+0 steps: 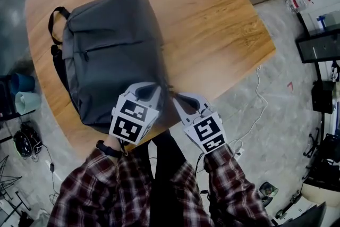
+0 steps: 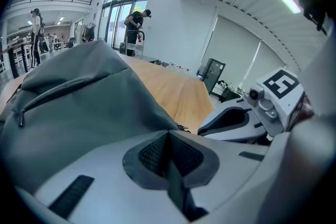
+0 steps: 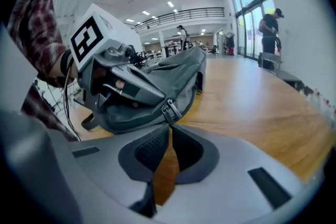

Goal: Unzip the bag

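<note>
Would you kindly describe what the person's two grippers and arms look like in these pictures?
Both the left gripper and the right gripper are light grey plastic, with broad curved jaws lined by dark textured pads. Each carries a white cube printed with black square markers. The sleeves are red, white and dark plaid, and a black band circles the left wrist.

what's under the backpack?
The wooden table: the backpack lies on it. Whether anything is trapped between bag and tabletop can't be seen, because the bag covers that patch in every view.
</note>
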Demonstrator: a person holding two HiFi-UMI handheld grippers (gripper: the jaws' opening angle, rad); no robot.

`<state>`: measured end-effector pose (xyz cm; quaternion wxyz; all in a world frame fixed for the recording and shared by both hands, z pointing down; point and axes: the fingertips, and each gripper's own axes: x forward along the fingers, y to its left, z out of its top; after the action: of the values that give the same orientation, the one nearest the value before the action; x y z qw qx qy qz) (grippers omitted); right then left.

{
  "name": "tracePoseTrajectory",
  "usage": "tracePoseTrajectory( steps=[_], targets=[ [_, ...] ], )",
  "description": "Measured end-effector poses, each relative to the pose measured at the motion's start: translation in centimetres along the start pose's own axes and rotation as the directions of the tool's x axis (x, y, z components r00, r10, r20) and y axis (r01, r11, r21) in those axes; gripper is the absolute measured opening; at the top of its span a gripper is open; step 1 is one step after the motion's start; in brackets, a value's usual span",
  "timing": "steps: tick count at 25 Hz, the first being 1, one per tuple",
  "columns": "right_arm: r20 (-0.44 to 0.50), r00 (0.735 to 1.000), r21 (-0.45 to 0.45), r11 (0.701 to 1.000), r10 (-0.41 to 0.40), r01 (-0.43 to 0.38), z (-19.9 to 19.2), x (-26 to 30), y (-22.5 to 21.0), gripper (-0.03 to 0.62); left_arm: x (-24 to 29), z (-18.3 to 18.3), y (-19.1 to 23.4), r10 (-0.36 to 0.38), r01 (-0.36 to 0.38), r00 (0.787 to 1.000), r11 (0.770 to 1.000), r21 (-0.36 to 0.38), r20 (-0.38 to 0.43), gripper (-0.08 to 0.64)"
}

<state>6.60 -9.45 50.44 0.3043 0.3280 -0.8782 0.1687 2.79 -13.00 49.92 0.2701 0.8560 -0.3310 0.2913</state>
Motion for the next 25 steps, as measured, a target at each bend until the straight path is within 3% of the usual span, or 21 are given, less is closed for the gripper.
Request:
tracePoseTrajectory(
  steps=[3,7,13,19,25],
  targets=[
    [-0.046,0.999,-0.151,0.988,0.026,-0.033,0.2,0.6,-0.5,0.019,0.2,0.3,0.2,-0.006,0.006,1.000,1.000,-0.009,0.003,0.008],
    [-0.151,0.988,-0.335,0.938,0.040,-0.089,-0.1,1.5,-0.3,0.087,0.4,0.5,0.3,-0.013,0.013,1.000,1.000,-0.013,0.004,0.009],
    [-0.204,0.969,-0.583,0.812,-0.140,-0.005,0.3,2.7,-1.4,0.086,0.6,0.5,0.3,-0.013,0.013,1.000,1.000,-0.013,0.000,0.008],
    [-0.209,0.941,-0.562,0.820,-0.266,0.107,1.3,3.0,-2.3,0.042,0.7,0.5,0.3,-0.008,0.008,1.000,1.000,-0.011,-0.001,0.008],
    [-0.173,0.934,-0.656,0.744,-0.311,0.126,1.2,2.5,-2.2,0.034,0.9,0.5,0.3,-0.012,0.012,1.000,1.000,-0.019,-0.004,0.008]
  ],
)
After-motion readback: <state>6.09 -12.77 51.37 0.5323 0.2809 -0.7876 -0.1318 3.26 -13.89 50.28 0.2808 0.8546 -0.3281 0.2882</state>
